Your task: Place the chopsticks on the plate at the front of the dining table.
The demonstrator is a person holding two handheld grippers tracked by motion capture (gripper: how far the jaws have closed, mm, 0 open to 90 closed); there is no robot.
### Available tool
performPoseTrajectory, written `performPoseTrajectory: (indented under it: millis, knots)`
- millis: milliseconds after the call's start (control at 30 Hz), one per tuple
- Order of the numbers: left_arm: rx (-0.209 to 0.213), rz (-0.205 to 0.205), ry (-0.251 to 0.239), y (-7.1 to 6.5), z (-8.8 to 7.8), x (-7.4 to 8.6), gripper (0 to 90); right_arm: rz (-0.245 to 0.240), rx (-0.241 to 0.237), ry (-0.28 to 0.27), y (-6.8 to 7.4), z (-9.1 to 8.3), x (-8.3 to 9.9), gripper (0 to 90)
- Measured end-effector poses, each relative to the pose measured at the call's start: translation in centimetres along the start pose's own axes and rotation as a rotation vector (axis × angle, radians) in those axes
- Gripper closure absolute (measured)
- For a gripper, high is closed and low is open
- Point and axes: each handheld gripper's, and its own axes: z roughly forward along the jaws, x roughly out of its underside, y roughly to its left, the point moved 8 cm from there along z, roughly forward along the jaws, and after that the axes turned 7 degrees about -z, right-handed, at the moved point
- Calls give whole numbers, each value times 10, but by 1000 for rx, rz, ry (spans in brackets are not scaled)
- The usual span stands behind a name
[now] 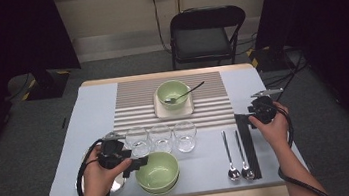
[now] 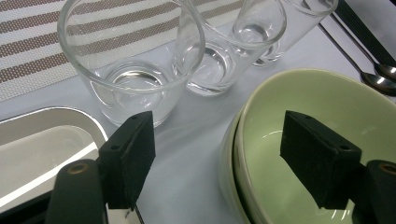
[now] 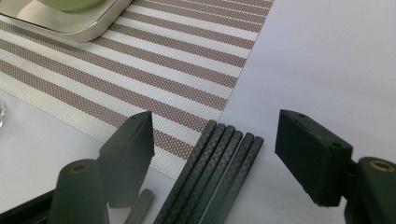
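A pale green bowl (image 1: 157, 172), which looks like two stacked, sits at the table's front centre. My left gripper (image 1: 137, 162) is open astride its left rim (image 2: 243, 135): in the left gripper view (image 2: 219, 135) one jaw hangs outside over the cloth, the other inside the bowl, neither touching. Several black chopsticks (image 1: 247, 144) lie side by side at the right. My right gripper (image 1: 249, 115) hovers open over their far ends, and in the right gripper view (image 3: 217, 135) the chopsticks (image 3: 210, 177) lie between the jaws, untouched.
Three clear glasses (image 1: 161, 137) stand in a row behind the near bowl. A silver tray (image 2: 42, 140) lies under my left hand. Two spoons (image 1: 236, 158) lie left of the chopsticks. A second green bowl (image 1: 172, 93) holding a spoon sits on a square plate on the striped mat (image 1: 133, 105).
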Motion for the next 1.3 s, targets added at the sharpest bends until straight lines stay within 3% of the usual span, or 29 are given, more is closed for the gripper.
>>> performPoseTrajectory:
  millis: [567, 1067, 1300]
  knots:
    - [-1, 2, -4, 1, -2, -1, 264, 16, 8, 28, -3, 1, 11, 310]
    - [-4, 1, -3, 1, -2, 0, 265, 54, 21, 53, -9, 0, 25, 380]
    - [-3, -4, -3, 0, -1, 0, 265, 46, 14, 66, -8, 0, 28, 452]
